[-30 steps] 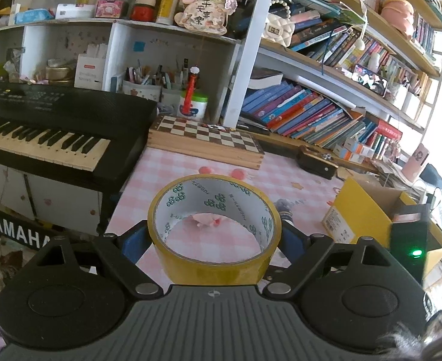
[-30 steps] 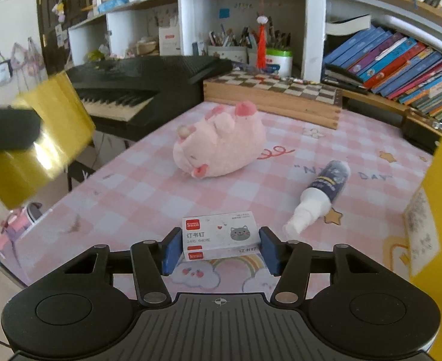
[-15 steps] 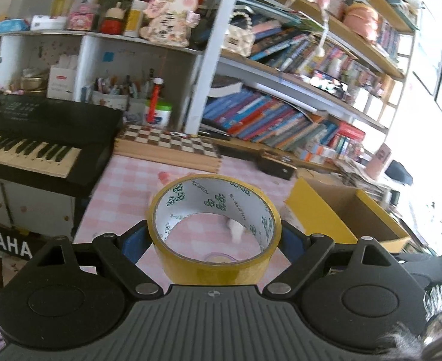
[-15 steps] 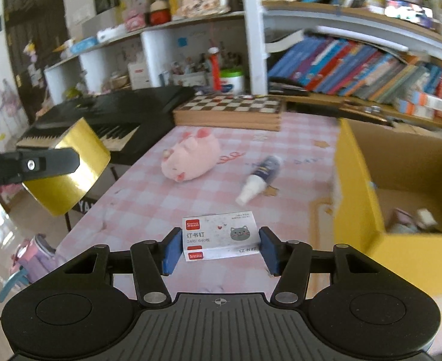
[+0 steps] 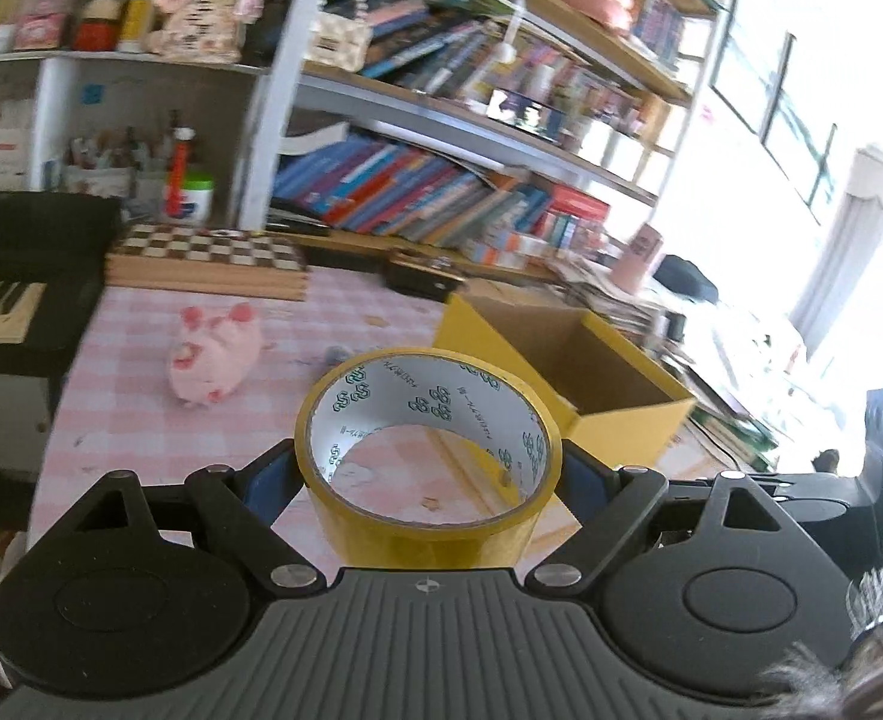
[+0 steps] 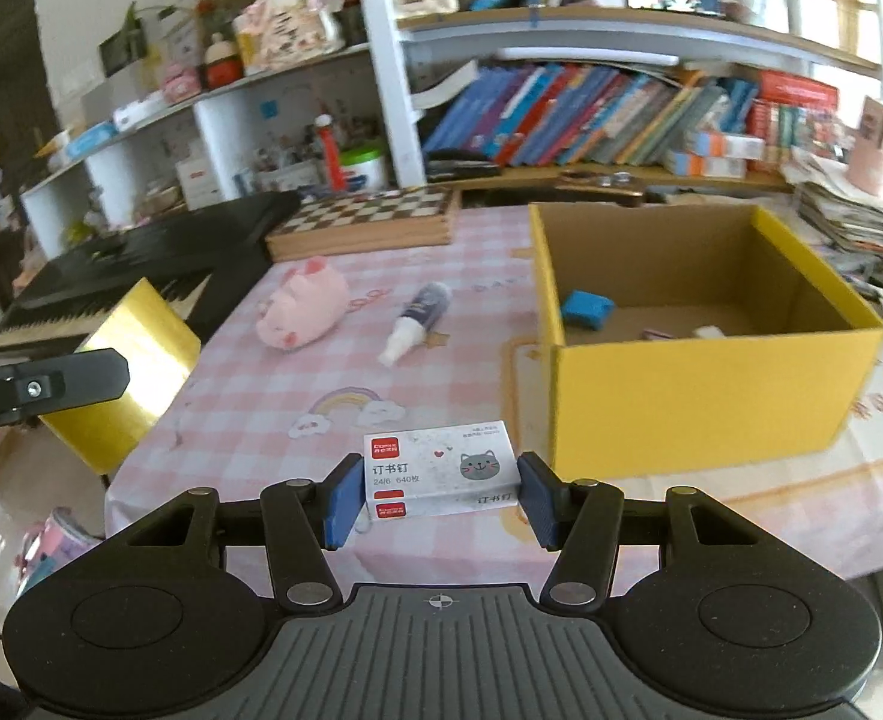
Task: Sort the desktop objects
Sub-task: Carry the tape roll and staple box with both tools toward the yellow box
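Your yellow cardboard box (image 6: 699,396) stands open on the pink checked tablecloth (image 6: 249,396). Inside, a blue block (image 6: 586,309) lies near the left wall, and a couple of small pale items sit further right on the floor of the box, too small to identify.

Your left gripper (image 5: 426,474) is closed on a roll of yellow tape (image 5: 429,456), its blue pads (image 5: 264,480) pressing the roll's outer sides, with the hole facing up and forward. The roll is held above the table's near edge, with the box just beyond it.

Your right gripper (image 6: 439,495) is clamped on a small white box of staples (image 6: 441,471), held flat by its short ends, above the tablecloth just left of the box's near corner.

Out on the cloth lie a pink plush pig (image 6: 303,312) and, just beside it, a small spray bottle (image 6: 417,321) on its side.
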Tool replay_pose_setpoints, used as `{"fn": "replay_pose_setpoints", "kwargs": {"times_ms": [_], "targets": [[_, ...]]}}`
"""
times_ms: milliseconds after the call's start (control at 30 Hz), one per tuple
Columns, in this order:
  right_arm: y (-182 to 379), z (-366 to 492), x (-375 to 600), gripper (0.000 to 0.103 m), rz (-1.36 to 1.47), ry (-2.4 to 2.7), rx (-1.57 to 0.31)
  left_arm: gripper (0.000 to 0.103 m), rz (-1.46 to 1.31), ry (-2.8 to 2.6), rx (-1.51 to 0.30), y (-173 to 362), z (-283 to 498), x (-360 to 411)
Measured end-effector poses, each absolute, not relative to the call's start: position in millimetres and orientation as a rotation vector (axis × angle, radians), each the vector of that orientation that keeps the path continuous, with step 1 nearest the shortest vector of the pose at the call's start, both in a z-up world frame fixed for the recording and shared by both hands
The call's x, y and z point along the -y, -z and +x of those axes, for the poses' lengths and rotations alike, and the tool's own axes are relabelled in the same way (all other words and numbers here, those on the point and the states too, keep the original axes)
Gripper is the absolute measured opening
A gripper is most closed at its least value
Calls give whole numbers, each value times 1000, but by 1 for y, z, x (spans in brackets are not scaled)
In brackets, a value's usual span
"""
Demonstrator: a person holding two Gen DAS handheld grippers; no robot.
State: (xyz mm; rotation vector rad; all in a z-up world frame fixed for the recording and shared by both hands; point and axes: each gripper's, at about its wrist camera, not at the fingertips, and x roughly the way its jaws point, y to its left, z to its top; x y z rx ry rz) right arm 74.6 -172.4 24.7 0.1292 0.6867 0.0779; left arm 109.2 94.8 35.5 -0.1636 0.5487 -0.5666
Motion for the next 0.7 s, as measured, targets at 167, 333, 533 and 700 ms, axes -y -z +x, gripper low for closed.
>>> {"fn": "replay_pose_setpoints", "kwargs": {"times_ms": [167,333,533,700], "targets": [[-26,55,178,55,143,-18,-669,87,-155,642,-564,-35,103,-76],[-27,41,192,55,161,40,-663,87,-126,708,-565,-38,101,-56],[-27,30,210,55,196,87,-673,87,-103,779,-575,-39,101,-30],[-26,22,226,55,220,119,-674,87,-90,827,-584,-39,100,-10]]}}
